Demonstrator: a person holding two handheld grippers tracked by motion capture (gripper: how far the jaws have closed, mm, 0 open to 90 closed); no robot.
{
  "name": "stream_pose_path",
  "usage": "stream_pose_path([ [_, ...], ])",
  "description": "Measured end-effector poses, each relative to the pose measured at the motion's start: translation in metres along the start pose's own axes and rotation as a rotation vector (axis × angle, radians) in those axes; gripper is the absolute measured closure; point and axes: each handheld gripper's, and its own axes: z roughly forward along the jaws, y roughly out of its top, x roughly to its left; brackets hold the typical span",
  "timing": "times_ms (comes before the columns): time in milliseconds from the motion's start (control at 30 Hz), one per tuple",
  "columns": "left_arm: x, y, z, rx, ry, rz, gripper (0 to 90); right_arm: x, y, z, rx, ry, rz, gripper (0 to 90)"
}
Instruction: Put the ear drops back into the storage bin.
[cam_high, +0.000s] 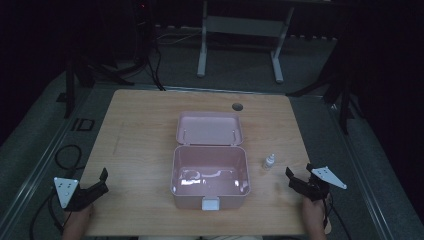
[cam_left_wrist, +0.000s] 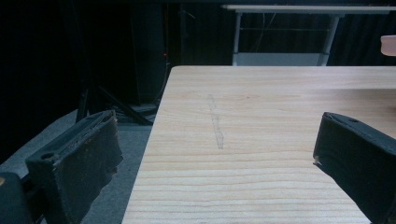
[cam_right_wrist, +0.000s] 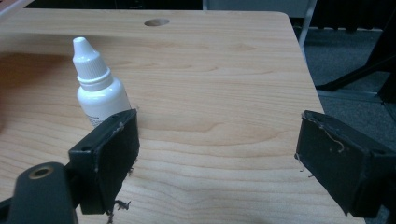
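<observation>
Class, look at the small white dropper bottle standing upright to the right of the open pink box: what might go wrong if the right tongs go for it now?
1. The dropper bottle is narrow and upright, and stands off-centre beyond one jaw of the open right tongs; that jaw may topple it.
2. It stands close to the pink box, so a nudge could knock it against the wall.

Box (cam_high: 210, 175) mid-table (cam_high: 140, 130) — bottle (cam_high: 269, 161) just right, lid (cam_high: 210, 128) behind.
</observation>
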Motion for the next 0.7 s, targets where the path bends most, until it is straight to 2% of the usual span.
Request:
stream_pose_path([
  [167, 0.0, 0.0, 0.0, 0.003, -0.003, 0.003, 1.0, 0.0, 0.001, 0.002, 0.028, 0.005, 0.0, 13.0],
  [233, 0.0, 0.0, 0.0, 0.002, 0.0, 0.002, 1.0, 0.0, 0.002, 0.004, 0.069, 0.018, 0.007, 13.0],
  [367, 0.0, 0.0, 0.0, 0.005, -0.002, 0.002, 1.0, -0.003, 0.007, 0.004, 0.157, 0.014, 0.024, 12.7],
  [433, 0.0, 0.0, 0.001, 0.006, -0.002, 0.002, 1.0, -0.006, 0.008, 0.005, 0.213, 0.04, 0.032, 12.0],
  [567, 0.0, 0.0, 0.001, 0.006, -0.002, 0.003, 1.0, -0.007, 0.009, 0.006, 0.306, 0.067, -0.003, 11.1],
  [700, 0.0, 0.0, 0.001, 0.007, -0.002, 0.006, 1.0, -0.006, 0.013, 0.005, 0.351, 0.083, -0.027, 11.0],
])
